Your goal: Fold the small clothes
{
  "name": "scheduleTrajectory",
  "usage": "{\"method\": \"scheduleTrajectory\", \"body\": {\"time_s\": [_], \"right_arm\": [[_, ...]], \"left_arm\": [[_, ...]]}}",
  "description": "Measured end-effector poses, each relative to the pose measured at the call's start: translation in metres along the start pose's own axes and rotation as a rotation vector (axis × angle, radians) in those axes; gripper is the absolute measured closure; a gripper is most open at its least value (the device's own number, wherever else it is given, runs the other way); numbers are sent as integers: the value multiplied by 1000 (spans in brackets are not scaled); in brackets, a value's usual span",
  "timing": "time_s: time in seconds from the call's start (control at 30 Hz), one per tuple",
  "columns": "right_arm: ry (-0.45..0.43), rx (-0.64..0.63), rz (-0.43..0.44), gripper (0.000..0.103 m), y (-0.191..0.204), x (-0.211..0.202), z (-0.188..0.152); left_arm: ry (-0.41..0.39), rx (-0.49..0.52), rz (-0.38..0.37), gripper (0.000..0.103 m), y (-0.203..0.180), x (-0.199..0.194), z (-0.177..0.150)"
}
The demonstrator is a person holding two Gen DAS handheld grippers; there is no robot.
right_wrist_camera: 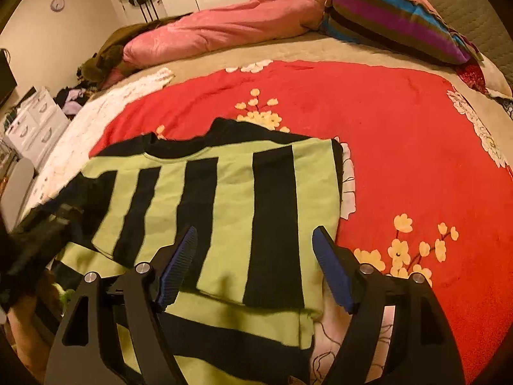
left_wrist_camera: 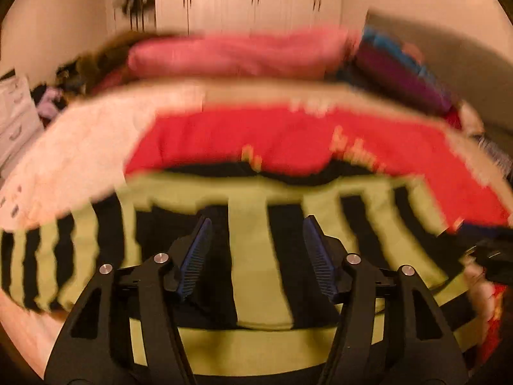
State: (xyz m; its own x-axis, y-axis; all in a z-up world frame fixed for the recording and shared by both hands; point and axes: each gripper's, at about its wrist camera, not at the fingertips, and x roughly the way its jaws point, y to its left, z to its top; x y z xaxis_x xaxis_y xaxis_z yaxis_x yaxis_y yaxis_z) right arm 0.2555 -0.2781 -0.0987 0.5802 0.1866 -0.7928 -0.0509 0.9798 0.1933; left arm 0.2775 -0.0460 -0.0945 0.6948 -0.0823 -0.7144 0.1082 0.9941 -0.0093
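Roughly midway: your green-and-black striped knit sweater (right_wrist_camera: pixel 224 199) lies part-folded on the red floral bed cover (right_wrist_camera: pixel 400 160); left gripper (left_wrist_camera: pixel 256 250) and right gripper (right_wrist_camera: pixel 256 263) both wide, holding nothing.

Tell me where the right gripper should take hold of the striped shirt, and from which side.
Grip the striped shirt at its right side edge near the bottom corner, coming from the red bedspread side. That edge lies flat and exposed, just inside the right gripper's open jaws.

Warm dim indoor light; left view motion-blurred, right sharp, edges fisheye-bent.
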Motion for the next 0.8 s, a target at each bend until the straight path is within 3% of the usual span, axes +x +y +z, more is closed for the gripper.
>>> {"method": "scheduleTrajectory", "body": {"time_s": [0.1, 0.2, 0.23, 0.3, 0.47, 0.63, 0.8], "right_arm": [[30, 4, -7, 29, -4, 13, -3], [66, 9, -25, 29, -11, 28, -7], [86, 21, -22, 29, -15, 35, -10], [114, 67, -4, 29, -25, 46, -15], [90, 61, -10, 29, -22, 38, -15], [32, 62, 25, 24, -15, 11, -10], [-20, 46, 59, 11, -1, -13, -3]], "left_arm": [[124, -47, 64, 50, 16, 32, -14], [102, -97, 37, 46, 25, 28, -10], [100, -99, 49, 36, 27, 27, -10], [111, -119, 37, 35, 31, 32, -13], [65, -153, 4, 35, 34, 17, -5], [35, -176, 19, 34, 43, -4, -1], [8, -217, 44, 27, 58, -20, 2]]}}
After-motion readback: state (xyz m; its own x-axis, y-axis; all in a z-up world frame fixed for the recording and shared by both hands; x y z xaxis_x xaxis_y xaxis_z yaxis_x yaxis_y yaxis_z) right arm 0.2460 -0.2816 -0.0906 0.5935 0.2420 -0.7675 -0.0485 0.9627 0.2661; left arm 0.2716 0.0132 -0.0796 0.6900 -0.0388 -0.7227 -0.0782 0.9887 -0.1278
